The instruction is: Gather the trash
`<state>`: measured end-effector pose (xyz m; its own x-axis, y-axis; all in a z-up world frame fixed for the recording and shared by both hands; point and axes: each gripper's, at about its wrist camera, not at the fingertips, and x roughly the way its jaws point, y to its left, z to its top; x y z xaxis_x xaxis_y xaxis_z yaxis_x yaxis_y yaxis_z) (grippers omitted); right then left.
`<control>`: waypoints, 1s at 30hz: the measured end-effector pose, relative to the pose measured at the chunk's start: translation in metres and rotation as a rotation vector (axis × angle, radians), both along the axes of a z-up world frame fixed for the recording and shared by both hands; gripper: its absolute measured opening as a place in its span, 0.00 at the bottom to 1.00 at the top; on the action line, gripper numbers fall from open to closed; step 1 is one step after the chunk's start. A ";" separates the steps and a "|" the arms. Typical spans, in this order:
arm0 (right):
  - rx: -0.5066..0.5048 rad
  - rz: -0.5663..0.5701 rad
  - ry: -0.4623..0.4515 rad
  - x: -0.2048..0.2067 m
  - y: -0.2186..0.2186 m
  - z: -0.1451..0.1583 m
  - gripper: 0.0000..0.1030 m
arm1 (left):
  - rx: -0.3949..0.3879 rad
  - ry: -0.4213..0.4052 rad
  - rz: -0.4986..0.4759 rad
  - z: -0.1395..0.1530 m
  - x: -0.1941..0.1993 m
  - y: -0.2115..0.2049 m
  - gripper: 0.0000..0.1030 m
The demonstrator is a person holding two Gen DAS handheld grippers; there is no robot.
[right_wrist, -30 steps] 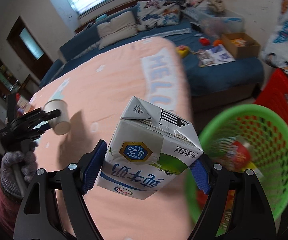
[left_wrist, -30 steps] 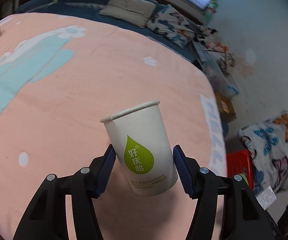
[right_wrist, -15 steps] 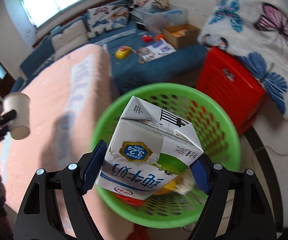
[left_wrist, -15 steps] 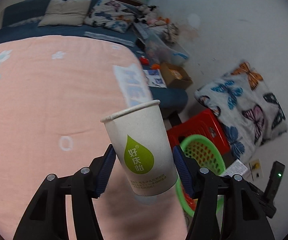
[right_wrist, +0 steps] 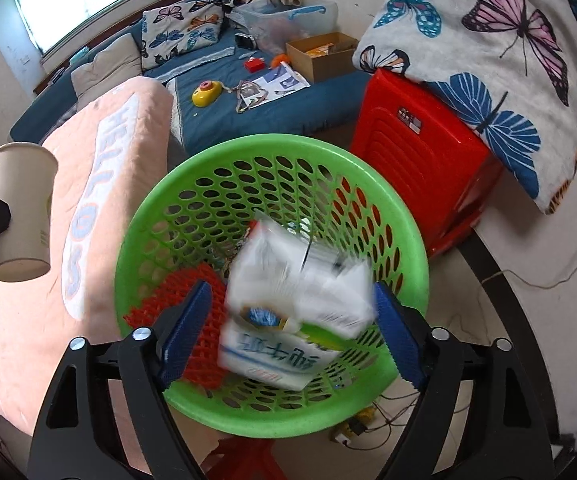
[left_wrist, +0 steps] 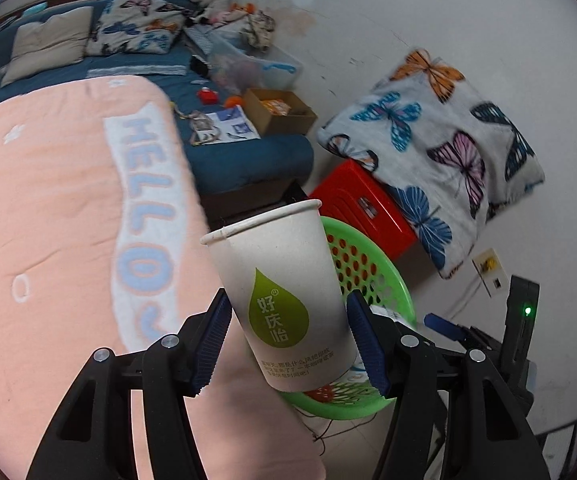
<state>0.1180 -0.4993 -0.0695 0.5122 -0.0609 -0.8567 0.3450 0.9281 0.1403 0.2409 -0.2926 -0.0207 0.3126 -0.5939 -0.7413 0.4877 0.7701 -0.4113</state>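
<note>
My left gripper (left_wrist: 288,340) is shut on a white paper cup (left_wrist: 284,296) with a green drop logo, held upright at the edge of the pink blanket beside the green basket (left_wrist: 368,272). In the right wrist view the same cup (right_wrist: 18,212) hangs at the far left. My right gripper (right_wrist: 288,332) hangs over the green basket (right_wrist: 192,184) with its jaws opening. The milk carton (right_wrist: 292,312), white with blue lettering, is blurred and falling free between the blue pads (right_wrist: 184,336) into the basket. Red netting and other trash lie at the basket's bottom.
A pink "HELLO" blanket (left_wrist: 56,240) covers the bed on the left. A red plastic stool (right_wrist: 420,156) under a butterfly-print blanket (right_wrist: 500,52) stands right of the basket. On the blue mattress (right_wrist: 256,112) lie a cardboard box (right_wrist: 320,56), papers and toys. Cables run over the floor.
The right gripper swung from the bed to above the basket, then its jaws spread and the carton dropped out. The left gripper carried the cup rightward to the bed's edge near the basket.
</note>
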 end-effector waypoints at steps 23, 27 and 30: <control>-0.037 -0.003 -0.091 -0.050 0.011 0.015 0.81 | 0.094 -0.031 -0.150 -0.031 -0.019 -0.042 0.77; -0.030 0.003 -0.114 -0.055 0.022 0.017 0.81 | 0.100 -0.076 -0.138 -0.024 -0.025 -0.025 0.82; -0.032 0.014 -0.130 -0.059 0.033 0.017 0.81 | 0.109 -0.113 -0.112 -0.018 -0.031 -0.006 0.84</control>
